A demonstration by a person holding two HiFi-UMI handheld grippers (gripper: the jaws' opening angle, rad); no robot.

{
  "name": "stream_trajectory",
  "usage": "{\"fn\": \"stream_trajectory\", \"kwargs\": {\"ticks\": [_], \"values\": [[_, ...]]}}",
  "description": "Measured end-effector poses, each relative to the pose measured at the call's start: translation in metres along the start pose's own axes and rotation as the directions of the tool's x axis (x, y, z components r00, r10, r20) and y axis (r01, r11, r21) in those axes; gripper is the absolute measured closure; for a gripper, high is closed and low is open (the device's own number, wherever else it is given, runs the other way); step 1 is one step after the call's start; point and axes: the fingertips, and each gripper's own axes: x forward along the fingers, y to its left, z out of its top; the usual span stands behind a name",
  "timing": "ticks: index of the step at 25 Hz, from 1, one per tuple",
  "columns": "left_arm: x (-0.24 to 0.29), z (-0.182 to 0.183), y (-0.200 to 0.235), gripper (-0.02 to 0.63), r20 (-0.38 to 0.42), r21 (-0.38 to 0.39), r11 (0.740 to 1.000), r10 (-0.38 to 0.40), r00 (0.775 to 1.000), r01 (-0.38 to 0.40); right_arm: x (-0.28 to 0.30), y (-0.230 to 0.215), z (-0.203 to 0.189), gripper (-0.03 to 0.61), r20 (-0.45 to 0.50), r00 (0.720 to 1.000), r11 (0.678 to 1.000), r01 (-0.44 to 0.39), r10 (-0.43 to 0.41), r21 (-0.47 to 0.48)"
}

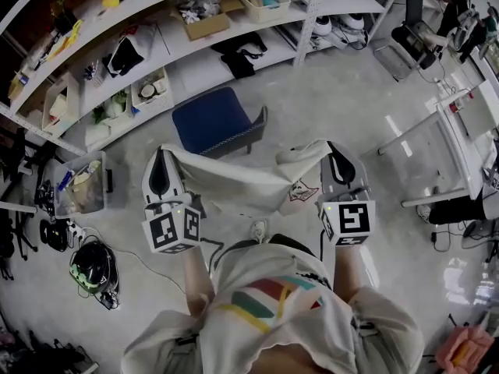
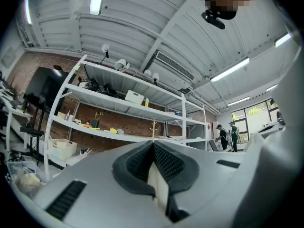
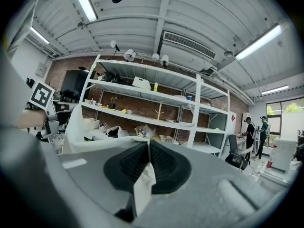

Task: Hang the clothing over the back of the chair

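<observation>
A white garment (image 1: 245, 179) with a small printed figure hangs stretched between my two grippers in the head view. My left gripper (image 1: 162, 156) is shut on its left corner, and white cloth (image 2: 159, 186) shows pinched between the dark pads. My right gripper (image 1: 333, 153) is shut on the right corner, a strip of cloth (image 3: 142, 184) caught between its pads. The blue chair (image 1: 218, 121) stands on the floor just beyond the garment, between the grippers and the shelving. In the right gripper view the garment (image 3: 76, 127) runs off to the left toward the left gripper's marker cube (image 3: 42, 95).
Long white shelving (image 1: 179, 53) with boxes, bins and clothes runs behind the chair. A clear bin (image 1: 78, 185) and a helmet (image 1: 93, 267) sit on the floor at the left. A glass-topped table (image 1: 433, 158) stands at the right. People stand far off by a window (image 2: 225, 137).
</observation>
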Motion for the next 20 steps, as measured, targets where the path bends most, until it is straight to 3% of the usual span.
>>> {"fn": "stream_trajectory", "kwargs": {"ticks": [8, 20], "values": [[0.021, -0.008, 0.012, 0.600, -0.029, 0.032, 0.999, 0.019, 0.999, -0.018, 0.043, -0.003, -0.006, 0.572, -0.003, 1.000, 1.000, -0.015, 0.015, 0.018], [0.027, -0.002, -0.006, 0.600, -0.017, 0.039, 0.987, 0.158, 0.987, -0.157, 0.094, -0.042, 0.007, 0.572, 0.044, 0.991, 0.992, -0.129, 0.129, -0.009]]}}
